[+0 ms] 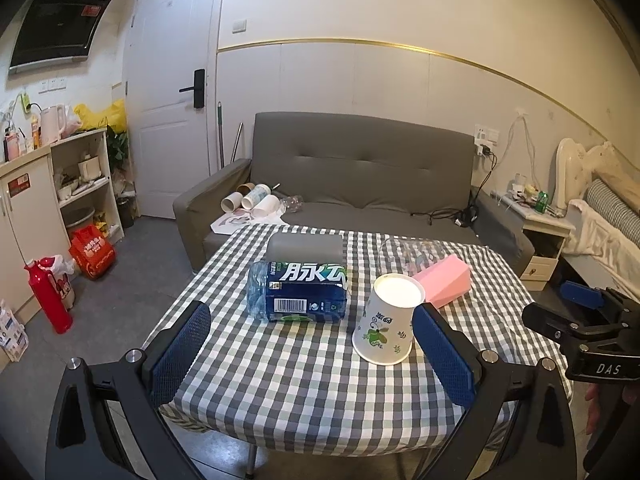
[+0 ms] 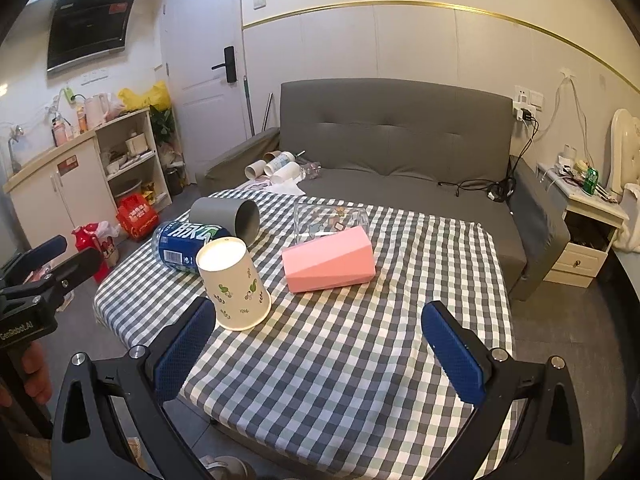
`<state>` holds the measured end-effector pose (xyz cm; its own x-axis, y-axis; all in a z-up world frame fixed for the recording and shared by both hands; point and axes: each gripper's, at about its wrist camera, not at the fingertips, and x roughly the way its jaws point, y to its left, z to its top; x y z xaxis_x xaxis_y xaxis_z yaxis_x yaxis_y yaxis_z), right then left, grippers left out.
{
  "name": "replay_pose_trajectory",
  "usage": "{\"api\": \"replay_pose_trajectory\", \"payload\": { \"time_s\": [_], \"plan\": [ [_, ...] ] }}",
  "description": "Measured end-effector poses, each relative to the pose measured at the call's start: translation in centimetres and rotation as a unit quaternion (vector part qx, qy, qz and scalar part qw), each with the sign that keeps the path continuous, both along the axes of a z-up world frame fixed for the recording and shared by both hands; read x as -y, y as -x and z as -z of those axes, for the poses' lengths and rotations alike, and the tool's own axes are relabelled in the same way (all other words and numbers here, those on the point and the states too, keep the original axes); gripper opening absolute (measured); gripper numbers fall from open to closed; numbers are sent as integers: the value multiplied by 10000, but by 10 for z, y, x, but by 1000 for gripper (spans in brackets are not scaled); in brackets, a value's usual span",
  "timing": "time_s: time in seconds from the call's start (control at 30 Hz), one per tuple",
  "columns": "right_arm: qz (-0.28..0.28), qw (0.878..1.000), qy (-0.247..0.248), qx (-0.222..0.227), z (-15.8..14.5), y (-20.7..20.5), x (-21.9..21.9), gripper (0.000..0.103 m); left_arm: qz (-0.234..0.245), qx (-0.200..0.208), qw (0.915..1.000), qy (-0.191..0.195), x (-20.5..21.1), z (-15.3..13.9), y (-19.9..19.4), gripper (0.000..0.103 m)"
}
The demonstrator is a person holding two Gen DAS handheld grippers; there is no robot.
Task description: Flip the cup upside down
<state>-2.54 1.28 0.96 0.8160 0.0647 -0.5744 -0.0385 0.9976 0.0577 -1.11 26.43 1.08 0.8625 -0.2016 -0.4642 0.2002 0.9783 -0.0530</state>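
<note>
**Already inverted: paper cup stands mouth-down between two spread grippers**

Upside down, the white paper cup with green leaf print (image 1: 387, 319) (image 2: 235, 283) stands on the grey-and-white checked tablecloth (image 1: 304, 376) (image 2: 340, 356), its wide mouth on the cloth and its flat white base facing up. It leans slightly in both views, though the fisheye lens may account for that.

The left gripper (image 1: 316, 354) is spread wide, and nothing sits between its blue textured pads. The cup stands just ahead of its right-hand pad (image 1: 442, 354), close to the pad's tip; whether they touch cannot be told. The right gripper (image 2: 320, 354) is likewise spread wide and holds nothing. The cup stands just ahead of its left-hand pad (image 2: 186, 350), near the tip, and again contact cannot be judged. Each gripper shows at the edge of the other's view, side by side at the near edge of the table.

Just beyond the cup, farther from the left gripper, a clear plastic bottle with a blue label (image 1: 298, 290) (image 2: 188, 246) lies on its side. Behind the bottle lies a grey cylindrical cup (image 1: 306, 250) (image 2: 228, 218), tipped over with its opening facing toward the right. Ahead of the right gripper, a pink faceted cup (image 2: 328, 260) (image 1: 444, 280) lies on its side, and a clear tumbler (image 2: 332, 218) (image 1: 408, 254) lies behind it. Past the table stands a grey sofa (image 1: 360, 168) (image 2: 396, 132).
</note>
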Motion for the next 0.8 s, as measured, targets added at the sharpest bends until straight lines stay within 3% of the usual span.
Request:
{"api": "replay_pose_trajectory", "payload": {
  "time_s": [0.8],
  "plan": [
    [-9, 10000, 80, -50, 5, 1, -4, 103, 14, 16, 10000, -30, 2, 0, 0, 103]
  ]
}}
